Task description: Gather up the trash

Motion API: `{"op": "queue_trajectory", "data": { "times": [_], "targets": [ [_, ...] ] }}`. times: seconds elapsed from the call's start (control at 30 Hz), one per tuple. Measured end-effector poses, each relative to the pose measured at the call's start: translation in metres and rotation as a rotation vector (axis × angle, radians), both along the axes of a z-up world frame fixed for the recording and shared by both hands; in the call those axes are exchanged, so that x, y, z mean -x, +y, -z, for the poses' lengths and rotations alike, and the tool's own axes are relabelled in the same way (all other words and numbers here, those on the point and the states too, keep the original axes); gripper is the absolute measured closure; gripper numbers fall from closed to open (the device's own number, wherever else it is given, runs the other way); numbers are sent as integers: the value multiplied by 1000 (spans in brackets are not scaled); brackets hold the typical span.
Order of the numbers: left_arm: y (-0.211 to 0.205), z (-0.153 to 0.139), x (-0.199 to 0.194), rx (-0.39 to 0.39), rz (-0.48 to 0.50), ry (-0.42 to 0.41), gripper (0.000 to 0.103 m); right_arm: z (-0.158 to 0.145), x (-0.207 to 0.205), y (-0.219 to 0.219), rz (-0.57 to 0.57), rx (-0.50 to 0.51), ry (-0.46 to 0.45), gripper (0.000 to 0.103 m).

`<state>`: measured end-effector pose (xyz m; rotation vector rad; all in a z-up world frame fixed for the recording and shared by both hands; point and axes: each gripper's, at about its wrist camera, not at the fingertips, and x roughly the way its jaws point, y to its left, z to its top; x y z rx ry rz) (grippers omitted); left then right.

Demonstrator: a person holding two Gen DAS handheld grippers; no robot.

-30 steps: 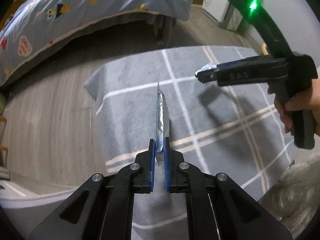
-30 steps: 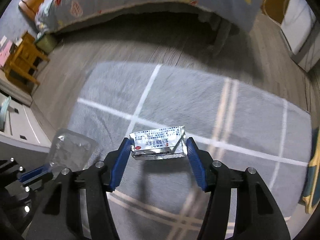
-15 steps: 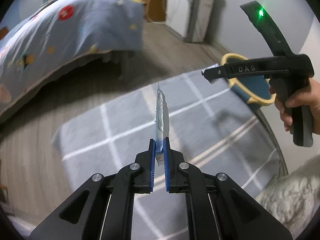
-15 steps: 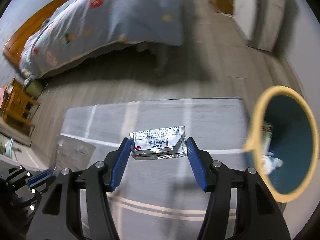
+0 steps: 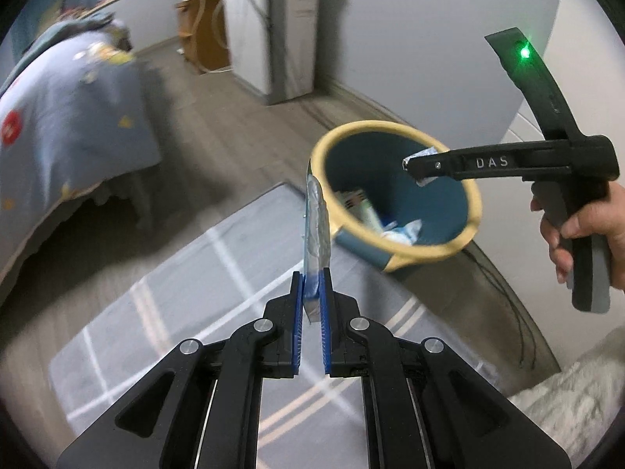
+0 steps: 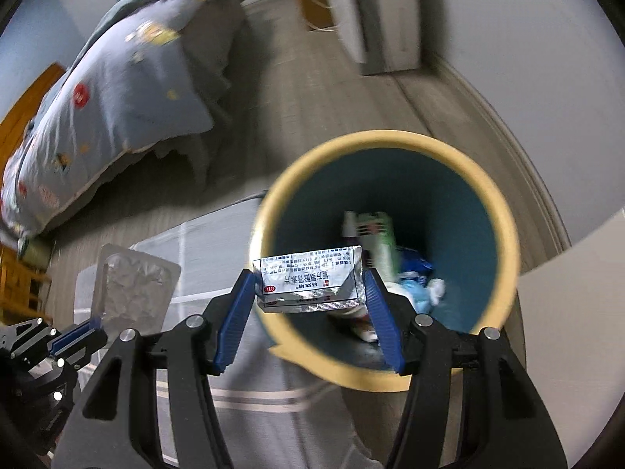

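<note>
Right claw [image 6: 310, 297] clenched on a small silver foil packet [image 6: 310, 281], printed face toward the camera, blue pads pressing its two short ends. Packet sits in front of the open mouth of the bin [image 6: 508, 242], teal inside with a pale yellow rim. In the left wrist view the same claw [image 5: 416, 170] reaches in from the right with its tip over the bin [image 5: 394, 127], a corner of foil [image 5: 424, 154] showing at the nose; the right hand [image 5: 586, 230] wraps the grip, green light lit on the handle above. Left claw [image 5: 311, 293] clenched on an empty pill blister sheet [image 5: 316, 226], seen edge-on and standing upright between the blue pads, its top edge reaching up to the near rim of the bin. From the right wrist view the sheet [image 6: 133, 289] shows broadside, crushed bubbles visible, held at its lower edge by the left claw [image 6: 84, 330], left of the bin and outside it. Bin bottom holds trash: a green and white carton [image 6: 377, 242], blue and white wrappers [image 6: 420, 277]. Grey rug [image 5: 187, 285] with pale stripes runs under both claws up to the bin. Bed with blue patterned cover [image 5: 66, 125] at left, white cabinet [image 5: 269, 31] against the far wall. Background motion-blurred.
</note>
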<state>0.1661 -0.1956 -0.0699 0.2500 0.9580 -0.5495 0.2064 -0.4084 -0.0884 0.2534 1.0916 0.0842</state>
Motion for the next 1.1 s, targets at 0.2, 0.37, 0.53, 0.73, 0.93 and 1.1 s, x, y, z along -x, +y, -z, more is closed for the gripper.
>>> {"op": "queue_trajectory", "data": {
  "times": [0.2,0.37,0.53,0.73,0.93,1.1],
  "targets": [
    [-51,11,-21,-8,66,1,94,10,7,-47,72,-7,14,46],
    [-87,22,-35,-33,105,-3,94,19,7,-68,120,-28,29,46],
    [-108,21,-41,-46,114,-70,68,26,4,-80,157,-44,34,41],
    [-98,5,-33,-3,94,-70,49,16,12,-86,182,-41,12,31],
    [-71,-24,-7,48,2,-120,8,-23,49,-86,220,-20,-49,7],
    [-48,-45,18,39,-72,-165,5,-47,91,-75,199,35,-80,6]
  ]
}}
